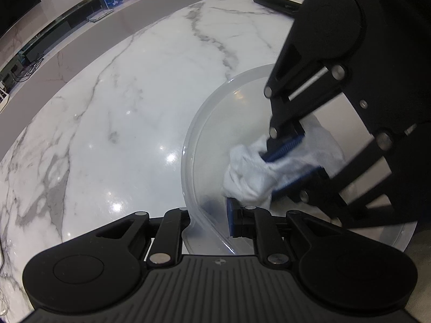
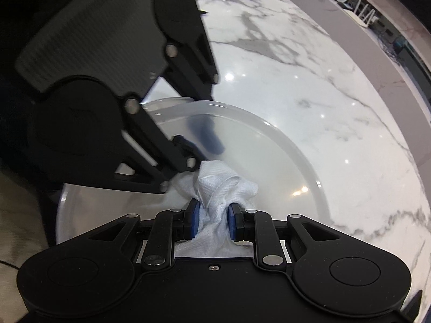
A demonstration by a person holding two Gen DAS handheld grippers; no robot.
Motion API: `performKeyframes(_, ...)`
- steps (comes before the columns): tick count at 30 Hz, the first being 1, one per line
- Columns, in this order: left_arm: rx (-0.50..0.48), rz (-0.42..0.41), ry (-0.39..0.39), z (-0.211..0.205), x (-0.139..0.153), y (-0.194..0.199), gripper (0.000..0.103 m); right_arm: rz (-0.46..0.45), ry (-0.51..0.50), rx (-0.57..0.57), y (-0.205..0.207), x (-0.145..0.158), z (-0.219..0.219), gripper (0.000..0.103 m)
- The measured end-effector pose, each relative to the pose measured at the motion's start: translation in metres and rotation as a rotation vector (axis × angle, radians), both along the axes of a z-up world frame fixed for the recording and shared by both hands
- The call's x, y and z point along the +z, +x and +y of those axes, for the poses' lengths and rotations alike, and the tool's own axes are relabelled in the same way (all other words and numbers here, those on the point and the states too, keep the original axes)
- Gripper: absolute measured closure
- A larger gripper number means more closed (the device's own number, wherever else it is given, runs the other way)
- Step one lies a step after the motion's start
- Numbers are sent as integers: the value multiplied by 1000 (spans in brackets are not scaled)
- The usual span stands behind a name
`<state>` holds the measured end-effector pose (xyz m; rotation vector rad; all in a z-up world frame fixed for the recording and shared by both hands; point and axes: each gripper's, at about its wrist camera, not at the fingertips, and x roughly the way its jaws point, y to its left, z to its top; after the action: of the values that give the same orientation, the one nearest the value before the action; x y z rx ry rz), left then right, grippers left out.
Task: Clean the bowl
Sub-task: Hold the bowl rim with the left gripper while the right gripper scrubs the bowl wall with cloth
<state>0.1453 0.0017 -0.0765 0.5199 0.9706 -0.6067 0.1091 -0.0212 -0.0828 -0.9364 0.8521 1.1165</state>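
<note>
Nearest you: left tongs (image 1: 212,219) pinch the wall of the translucent bowl (image 1: 194,145); only the inner blue pad (image 1: 231,216) shows clearly, the outer one is blurred behind the plastic. Mid: right tongs (image 2: 212,222) pressed tight on a white cloth (image 2: 229,185) inside the bowl, w/ the bowl's near rim cut off by tong bodies. Bowl sits on the marble bench (image 1: 121,107). Far: dark flat object (image 1: 277,2) at bench edge, partly hidden, unidentifiable.
</note>
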Motion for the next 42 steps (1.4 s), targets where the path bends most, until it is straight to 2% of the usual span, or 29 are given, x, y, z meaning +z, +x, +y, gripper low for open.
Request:
performKeyframes(9, 4, 1, -4, 2, 1, 8, 91, 95, -71, -23, -12, 7, -3, 84)
performKeyframes(16, 18, -3, -1, -5, -2, -4, 91, 67, -131, -53, -14, 7, -3, 84)
performKeyframes(22, 10, -8, 3, -5, -1, -7, 91, -2, -154, -95, -8, 5, -4, 84)
performKeyframes(32, 6, -10, 6, -4, -1, -6, 91, -52, -113, -115, -4, 4, 3, 84)
performKeyframes(42, 12, -13, 9, -3, 0, -8, 90, -80, -33, -76, -8, 5, -5, 84)
